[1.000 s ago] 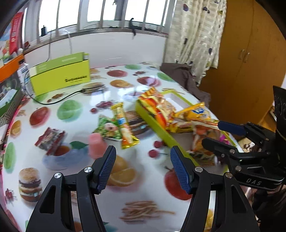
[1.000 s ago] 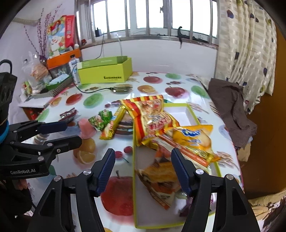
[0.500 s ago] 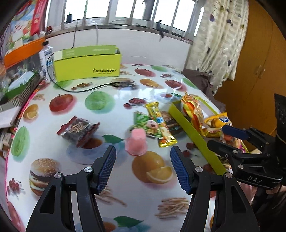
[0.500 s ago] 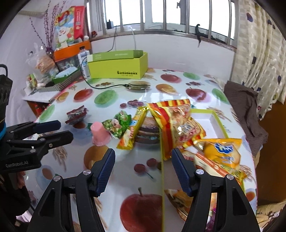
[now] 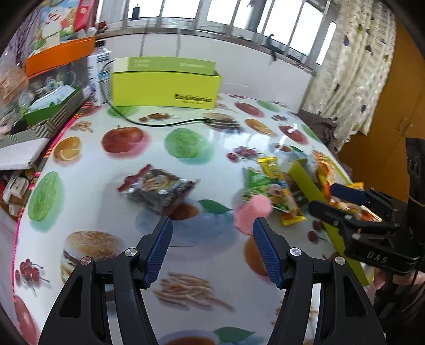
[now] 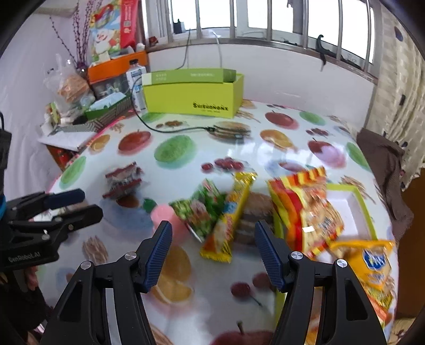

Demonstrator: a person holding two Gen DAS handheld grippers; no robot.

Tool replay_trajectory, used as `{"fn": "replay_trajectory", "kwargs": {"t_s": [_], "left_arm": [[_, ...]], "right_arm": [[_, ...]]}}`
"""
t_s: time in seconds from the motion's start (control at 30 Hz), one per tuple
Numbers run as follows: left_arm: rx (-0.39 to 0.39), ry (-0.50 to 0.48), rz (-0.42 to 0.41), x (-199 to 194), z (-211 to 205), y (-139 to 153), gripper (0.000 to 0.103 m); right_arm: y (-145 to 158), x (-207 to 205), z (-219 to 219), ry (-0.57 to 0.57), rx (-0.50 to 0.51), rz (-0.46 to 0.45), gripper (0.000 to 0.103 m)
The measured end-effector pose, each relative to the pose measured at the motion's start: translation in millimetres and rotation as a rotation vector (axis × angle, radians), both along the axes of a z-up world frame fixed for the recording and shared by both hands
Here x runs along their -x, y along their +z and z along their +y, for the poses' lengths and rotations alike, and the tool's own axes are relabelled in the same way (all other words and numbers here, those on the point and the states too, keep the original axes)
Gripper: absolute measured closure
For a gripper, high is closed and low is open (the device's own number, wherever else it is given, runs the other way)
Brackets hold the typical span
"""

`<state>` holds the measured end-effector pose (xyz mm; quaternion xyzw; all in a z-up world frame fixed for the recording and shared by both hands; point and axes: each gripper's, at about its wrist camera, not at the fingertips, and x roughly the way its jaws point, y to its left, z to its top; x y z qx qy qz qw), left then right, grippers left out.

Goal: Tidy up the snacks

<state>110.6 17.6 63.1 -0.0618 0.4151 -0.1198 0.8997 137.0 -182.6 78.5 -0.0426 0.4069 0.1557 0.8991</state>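
Both tools have swung left, off the tray [image 6: 368, 212] and over the loose snacks on the counter [image 5: 186, 148]. The left tool [image 5: 212, 249] and right tool [image 6: 213, 249] gape empty. The dark packet [image 5: 159, 189] lies just beyond the left tool, probably next.

A lime-green cardboard box [image 6: 192, 93] stood open near the far edge of the surface [image 5: 186, 148], whose cloth was printed with fruit, burgers and fries. A black cable [image 6: 170, 128] ran from behind the box's left end across the cloth toward the middle. At the far left corner an orange box [image 6: 117, 66] sat above clutter, with a plastic bottle [image 5: 99, 77] just beside the green box. A brown cloth [image 6: 385, 169] draped over the right edge. Behind were barred windows [image 6: 265, 16], a patterned curtain [image 5: 358, 66] and a wooden cabinet [image 5: 393, 127].
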Motion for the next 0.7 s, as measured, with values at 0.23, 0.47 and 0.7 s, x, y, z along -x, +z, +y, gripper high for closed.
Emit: {"fn": "replay_trajectory", "kwargs": {"t_s": [0.23, 0.47, 0.7], "left_arm": [[-0.012, 0.077, 0.023, -20.3, 29.8, -8.8, 0.039], [0.059, 0.095, 0.075, -48.2, 46.3, -19.5, 0.039], [0.062, 0.104, 0.108, -68.4, 45.2, -31.2, 0.039]], "right_arm": [[-7.2, -32.6, 14.4, 0.002, -0.011, 0.037, 0.040], [-20.9, -55.5, 24.2, 0.003, -0.028, 0.101, 0.040], [-36.4, -67.9, 33.7, 0.000, -0.002, 0.148, 0.039]]}}
